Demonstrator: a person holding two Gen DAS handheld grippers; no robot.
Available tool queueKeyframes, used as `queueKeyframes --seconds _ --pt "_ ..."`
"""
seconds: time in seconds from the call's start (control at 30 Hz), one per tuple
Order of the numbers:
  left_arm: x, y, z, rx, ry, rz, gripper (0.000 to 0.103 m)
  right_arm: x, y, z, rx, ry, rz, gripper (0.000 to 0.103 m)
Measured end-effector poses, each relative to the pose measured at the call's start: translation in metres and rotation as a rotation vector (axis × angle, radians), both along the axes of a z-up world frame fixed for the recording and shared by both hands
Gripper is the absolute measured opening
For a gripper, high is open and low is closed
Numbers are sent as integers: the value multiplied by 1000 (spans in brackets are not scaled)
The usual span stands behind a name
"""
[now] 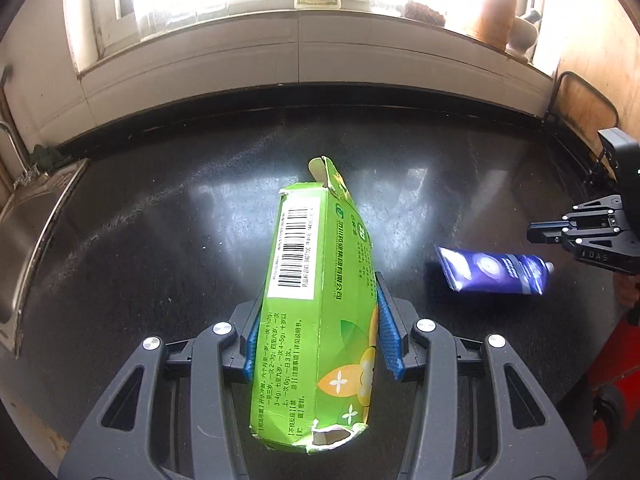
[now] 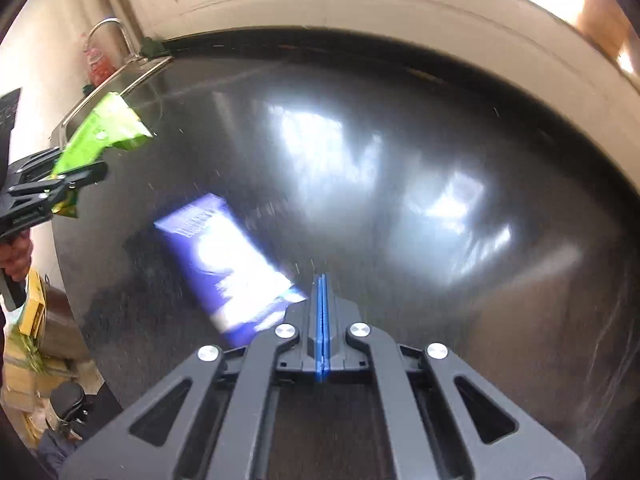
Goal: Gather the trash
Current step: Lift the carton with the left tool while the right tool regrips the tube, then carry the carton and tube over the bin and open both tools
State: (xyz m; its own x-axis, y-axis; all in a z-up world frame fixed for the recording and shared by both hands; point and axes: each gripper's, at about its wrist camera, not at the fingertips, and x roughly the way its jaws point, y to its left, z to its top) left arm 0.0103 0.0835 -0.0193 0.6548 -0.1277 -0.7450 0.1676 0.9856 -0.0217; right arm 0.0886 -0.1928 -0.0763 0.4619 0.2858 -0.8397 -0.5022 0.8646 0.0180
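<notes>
My left gripper (image 1: 320,300) is shut on a crumpled green carton (image 1: 316,300) with a barcode label and holds it above the black countertop (image 1: 160,220). The carton also shows at the left of the right wrist view (image 2: 100,132). A purple tube (image 1: 492,270) lies flat on the counter to the right of the carton; it is blurred in the right wrist view (image 2: 224,264). My right gripper (image 2: 322,280) is shut and empty, just right of the tube's near end. It shows in the left wrist view (image 1: 534,236) beside the tube's cap.
A steel sink (image 1: 28,236) with a tap (image 2: 108,28) is at the counter's left end. A window sill (image 1: 320,20) behind holds a bottle and a wooden jar (image 1: 494,16). A red object (image 1: 616,352) and boxes (image 2: 32,312) are below the counter edge.
</notes>
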Motion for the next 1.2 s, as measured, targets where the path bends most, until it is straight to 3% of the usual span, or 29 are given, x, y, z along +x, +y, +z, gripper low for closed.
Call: queueKeyframes --seconds 0.13,0.17,0.27,0.33,0.43,0.57,0.6,0.67,0.7,0.9,1.2 --pt "-10 -5 1 12 -4 -21 46 -10 7 0 13 -7 38 1" --pt "-12 -6 2 19 -8 -22 46 -14 10 3 14 -18 53 7" --pt "-15 -13 2 43 -13 -31 46 -38 25 16 13 -88 154 98" --pt "-17 -16 4 42 -12 -37 46 -45 43 15 -34 -132 236 97" --pt "-22 -18 5 54 -18 -43 46 -39 63 2 -82 -85 322 90" --pt "-26 -19 2 64 -6 -43 46 -19 69 -21 -116 10 358 71" --pt "-28 -18 1 66 -4 -44 46 -16 68 -25 -123 25 364 71" --pt "-32 -15 -2 66 2 -42 46 -13 66 -27 -110 5 380 67" --pt "-34 -12 -3 63 4 -40 46 -13 65 -26 -100 4 377 56" --pt "-37 -2 -9 43 20 7 46 -20 57 -20 -64 23 330 51" --pt "-44 6 -7 38 16 22 46 -34 72 16 -50 -66 295 51"
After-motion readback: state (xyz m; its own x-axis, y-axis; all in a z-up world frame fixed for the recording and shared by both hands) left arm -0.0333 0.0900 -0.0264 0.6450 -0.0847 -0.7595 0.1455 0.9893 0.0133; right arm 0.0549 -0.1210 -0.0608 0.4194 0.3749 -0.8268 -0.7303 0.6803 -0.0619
